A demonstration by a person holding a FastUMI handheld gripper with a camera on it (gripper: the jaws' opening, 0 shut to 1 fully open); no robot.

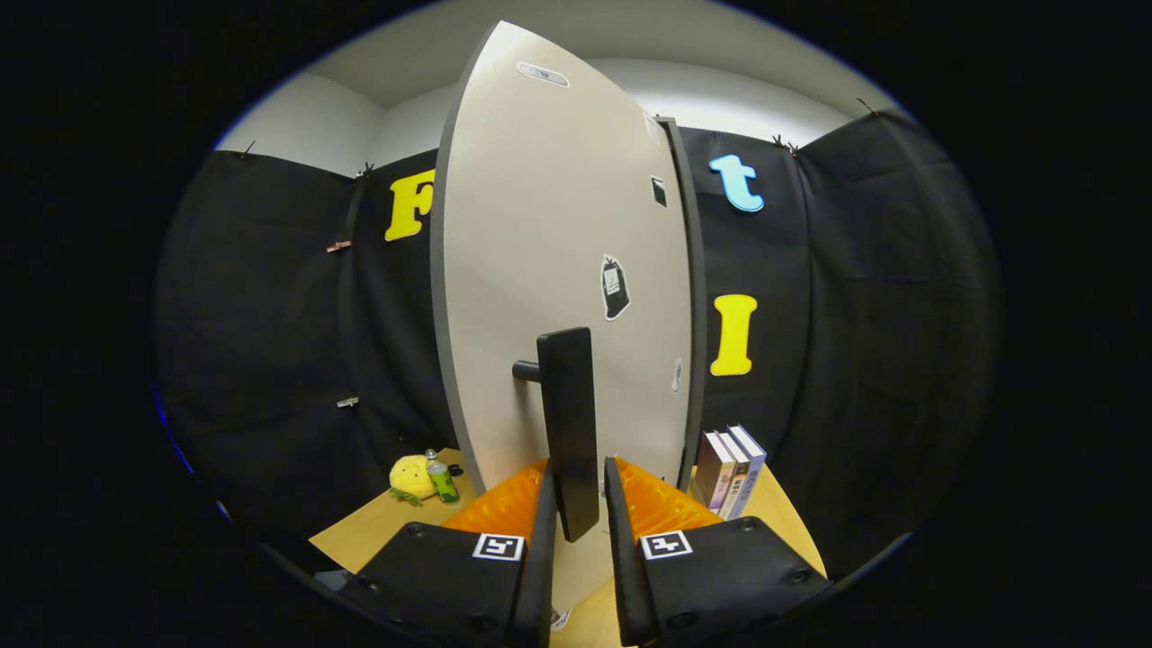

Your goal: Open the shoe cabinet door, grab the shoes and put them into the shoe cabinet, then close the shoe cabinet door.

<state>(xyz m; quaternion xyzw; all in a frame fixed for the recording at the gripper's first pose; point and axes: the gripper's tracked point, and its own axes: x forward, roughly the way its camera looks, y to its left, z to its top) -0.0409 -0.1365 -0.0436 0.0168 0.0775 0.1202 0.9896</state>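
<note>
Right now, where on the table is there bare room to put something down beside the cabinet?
The gripper has its fingers on either side of the door handle, apparently not pressing. Bare table lies in front of the yellow plush toy and green bottle, and more in front of the books. Against the cabinet door it is crowded.

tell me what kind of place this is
Probably a staged recording booth, not a real home: black cloth walls surround a wooden table holding a cabinet door. The gripper has its fingers on either side of the door's handle.
</note>
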